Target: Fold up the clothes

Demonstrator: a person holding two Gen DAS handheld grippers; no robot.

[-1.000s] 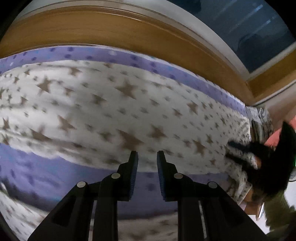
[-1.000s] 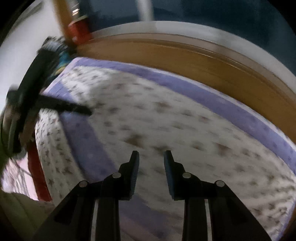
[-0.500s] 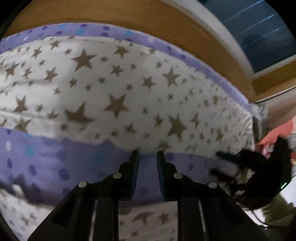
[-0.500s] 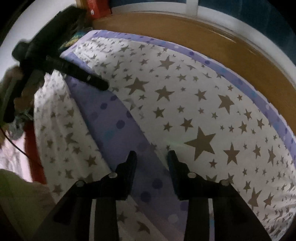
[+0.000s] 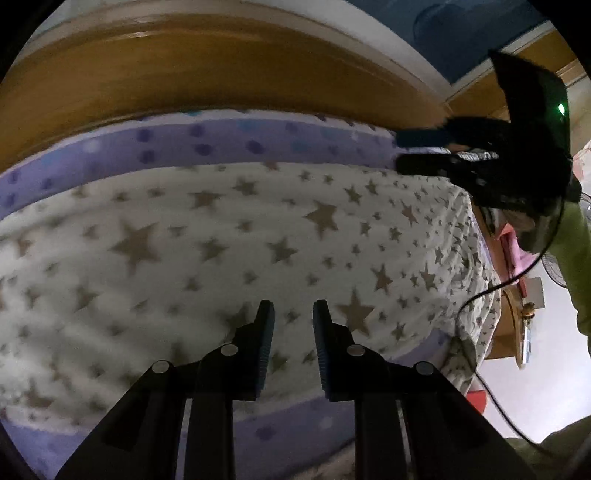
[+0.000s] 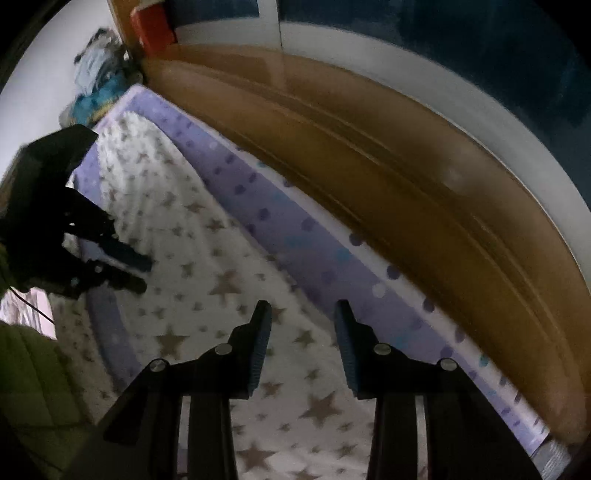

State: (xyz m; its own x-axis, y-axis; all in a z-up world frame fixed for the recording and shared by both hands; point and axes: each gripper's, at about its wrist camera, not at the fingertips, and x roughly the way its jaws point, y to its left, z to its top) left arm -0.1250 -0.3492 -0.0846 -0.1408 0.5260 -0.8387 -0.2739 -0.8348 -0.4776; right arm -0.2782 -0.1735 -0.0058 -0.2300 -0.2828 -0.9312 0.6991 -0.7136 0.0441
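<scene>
A white cloth with brown stars (image 5: 221,240) lies spread flat, a purple dotted band (image 5: 221,144) along its far edge. My left gripper (image 5: 293,306) hovers over the starred part, open a little, with nothing between its fingers. My right gripper (image 5: 400,151) hangs at the upper right over the purple band. In the right wrist view the right gripper (image 6: 301,306) stands open over the starred cloth (image 6: 192,266) beside the purple band (image 6: 295,236), holding nothing. The left gripper (image 6: 146,275) shows at the left, above the cloth.
A brown wooden board (image 5: 221,66) runs along the far side of the cloth. A green sleeve (image 5: 576,258) and a black cable (image 5: 498,288) are at the right. A blue-and-white bundle (image 6: 96,88) and a red object (image 6: 153,26) sit at the far left corner.
Both grippers have swung across the cloth toward the wooden board. The right gripper's jaws stand wider than before. In the left wrist view the right gripper went from lower right to upper right.
</scene>
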